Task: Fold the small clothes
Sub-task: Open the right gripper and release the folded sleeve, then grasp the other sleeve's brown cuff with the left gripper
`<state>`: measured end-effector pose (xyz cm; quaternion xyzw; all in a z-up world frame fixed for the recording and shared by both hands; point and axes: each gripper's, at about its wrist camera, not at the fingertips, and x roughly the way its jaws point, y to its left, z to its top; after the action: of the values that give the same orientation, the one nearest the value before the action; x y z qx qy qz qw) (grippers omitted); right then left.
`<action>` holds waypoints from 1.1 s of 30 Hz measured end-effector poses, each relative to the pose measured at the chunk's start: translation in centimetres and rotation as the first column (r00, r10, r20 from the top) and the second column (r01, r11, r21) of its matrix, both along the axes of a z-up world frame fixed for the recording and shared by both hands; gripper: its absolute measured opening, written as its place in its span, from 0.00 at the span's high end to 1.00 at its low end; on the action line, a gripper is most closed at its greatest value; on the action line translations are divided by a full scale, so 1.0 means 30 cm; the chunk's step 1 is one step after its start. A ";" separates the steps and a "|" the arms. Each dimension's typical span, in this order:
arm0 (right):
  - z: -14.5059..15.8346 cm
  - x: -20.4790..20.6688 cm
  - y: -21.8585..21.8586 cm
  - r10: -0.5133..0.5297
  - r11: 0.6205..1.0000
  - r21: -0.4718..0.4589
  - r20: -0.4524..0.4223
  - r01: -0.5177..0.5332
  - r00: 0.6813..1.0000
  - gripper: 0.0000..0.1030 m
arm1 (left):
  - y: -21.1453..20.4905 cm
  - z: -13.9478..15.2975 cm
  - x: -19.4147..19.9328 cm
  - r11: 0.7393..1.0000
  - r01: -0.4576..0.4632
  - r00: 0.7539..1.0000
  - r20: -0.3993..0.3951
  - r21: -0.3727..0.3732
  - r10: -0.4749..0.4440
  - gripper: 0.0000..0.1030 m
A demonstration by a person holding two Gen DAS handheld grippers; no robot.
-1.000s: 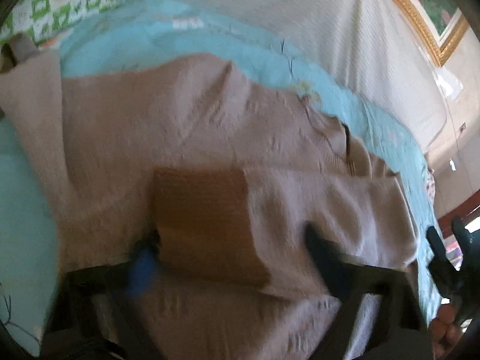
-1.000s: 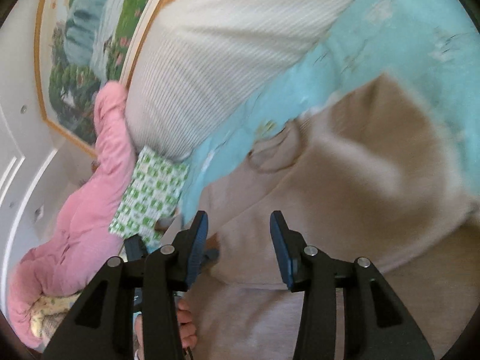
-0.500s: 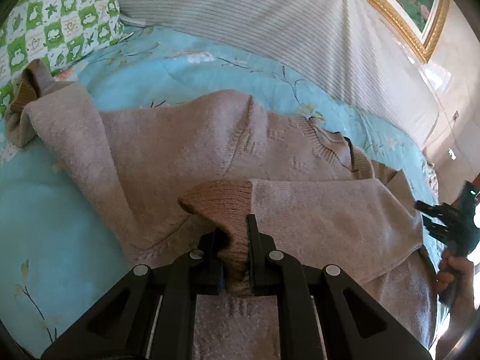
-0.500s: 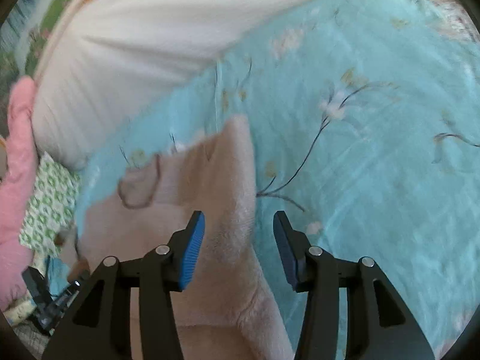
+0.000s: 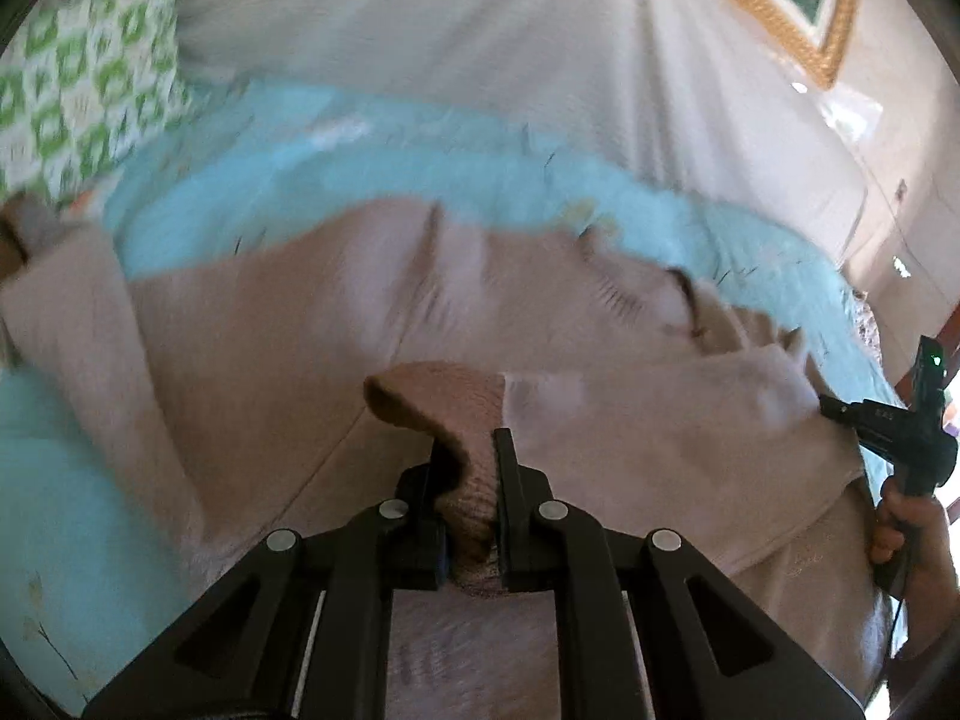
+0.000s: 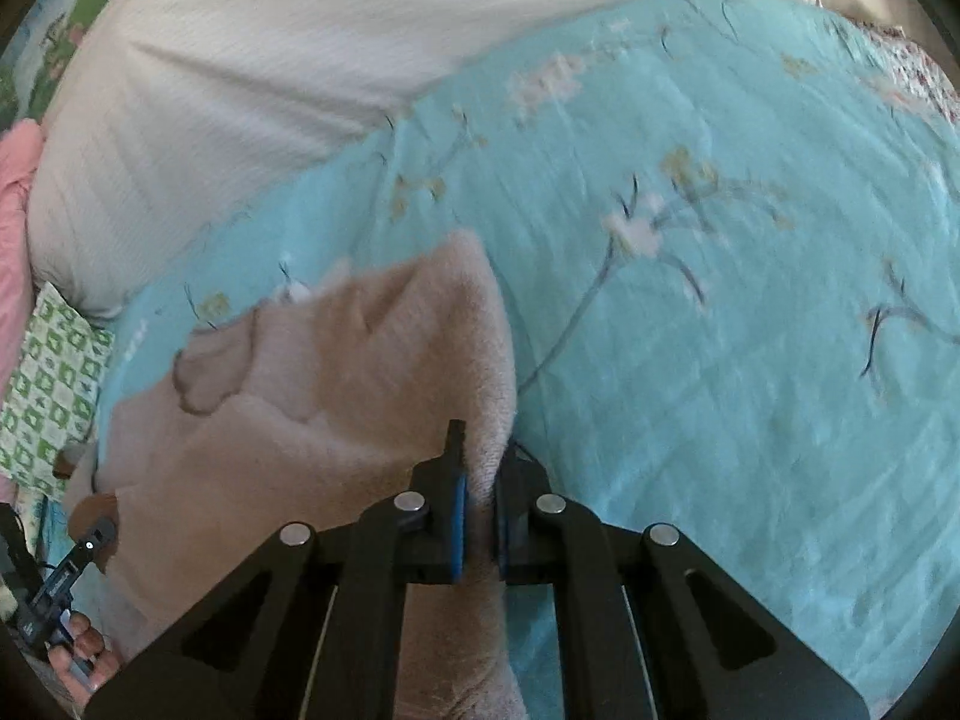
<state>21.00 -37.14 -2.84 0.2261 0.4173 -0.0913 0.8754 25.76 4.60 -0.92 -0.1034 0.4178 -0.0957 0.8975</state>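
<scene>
Left hand-held gripper [image 5: 465,480]: I have it pinched on the darker ribbed cuff [image 5: 447,414] of the sleeve [image 5: 648,420], which lies folded across the sweater's front; its jaws are easing apart a little, the cuff between the pads.
Right hand-held gripper [image 6: 480,480]: clamped fully on the sweater's side edge, a ridge of knit standing up between the blue pads.
Sweater [image 5: 288,324]: beige knit, spread flat on the turquoise floral bedspread [image 6: 750,360], its neckline [image 6: 207,369] toward the white pillow [image 6: 240,90] at the head of the bed.
Key relation: the folded sleeve runs crosswise from my left grip to my right, so each hand holds one end of that line; I judge the fold turns on it.
Far side: green-checked cushion [image 5: 84,102], framed picture [image 5: 780,6].
</scene>
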 end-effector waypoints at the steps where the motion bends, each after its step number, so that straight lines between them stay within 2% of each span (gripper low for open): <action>1: 0.001 -0.001 0.000 -0.005 1.000 0.002 0.003 0.005 1.000 0.91 | 0.020 -0.006 -0.009 1.000 -0.006 1.000 -0.008 -0.004 0.006 0.81; 3: 0.024 -0.013 0.011 -0.020 1.000 -0.018 0.006 0.021 1.000 0.85 | 0.059 0.002 -0.040 1.000 -0.020 1.000 0.001 0.000 0.020 0.75; 5: 0.054 -0.042 0.032 -0.024 0.999 -0.027 0.027 0.025 0.999 0.83 | 0.104 0.020 -0.078 0.999 -0.043 0.999 0.015 -0.004 0.043 0.76; 8: 0.101 -0.095 0.081 0.004 1.000 -0.005 0.083 -0.004 0.997 0.66 | 0.169 0.049 -0.123 0.997 -0.080 0.996 0.023 -0.017 0.081 0.69; 9: 0.121 -0.121 0.107 0.023 1.000 0.002 0.114 -0.023 0.993 0.61 | 0.197 0.058 -0.137 0.995 -0.099 0.995 0.023 -0.031 0.099 0.62; 10: 0.132 -0.139 0.130 0.040 0.999 0.010 0.134 -0.042 0.990 0.60 | 0.221 0.065 -0.152 0.993 -0.113 0.993 0.026 -0.045 0.115 0.57; 13: 0.147 -0.185 0.218 0.087 0.995 0.038 0.164 -0.094 0.983 0.60 | 0.280 0.079 -0.172 0.986 -0.150 0.988 0.025 -0.070 0.152 0.50; 16: 0.123 -0.212 0.310 0.151 0.984 0.068 0.145 -0.162 0.978 0.60 | 0.343 0.085 -0.181 0.977 -0.192 0.981 0.020 -0.091 0.194 0.41; 19: 0.098 -0.232 0.377 0.192 0.975 0.087 0.128 -0.204 0.973 0.60 | 0.404 0.082 -0.176 0.963 -0.248 0.968 0.007 -0.108 0.250 0.38; 24: 0.064 -0.258 0.473 0.257 0.957 0.112 0.103 -0.268 0.961 0.60 | 0.532 0.072 -0.144 0.930 -0.343 0.939 -0.035 -0.134 0.342 0.35; 27: 0.049 -0.264 0.508 0.278 0.949 0.126 0.093 -0.289 0.956 0.60 | 0.624 0.075 -0.121 0.898 -0.404 0.915 -0.059 -0.174 0.400 0.30; 30: 0.044 -0.276 0.534 0.292 0.946 0.119 0.087 -0.301 0.953 0.60 | 0.715 0.072 -0.086 0.856 -0.438 0.898 -0.100 -0.276 0.428 0.27; 31: 0.042 -0.275 0.542 0.295 0.945 0.122 0.086 -0.304 0.952 0.60 | 0.753 0.064 -0.065 0.832 -0.451 0.892 -0.119 -0.324 0.437 0.27; 33: 0.041 -0.272 0.553 0.304 0.942 0.125 0.083 -0.312 0.949 0.60 | 0.799 0.050 -0.041 0.797 -0.475 0.878 -0.146 -0.372 0.455 0.27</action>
<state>12.84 -20.54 -1.60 0.2203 0.4251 0.0827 0.8741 24.54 28.56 0.57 -0.3849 0.3732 0.0472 0.8428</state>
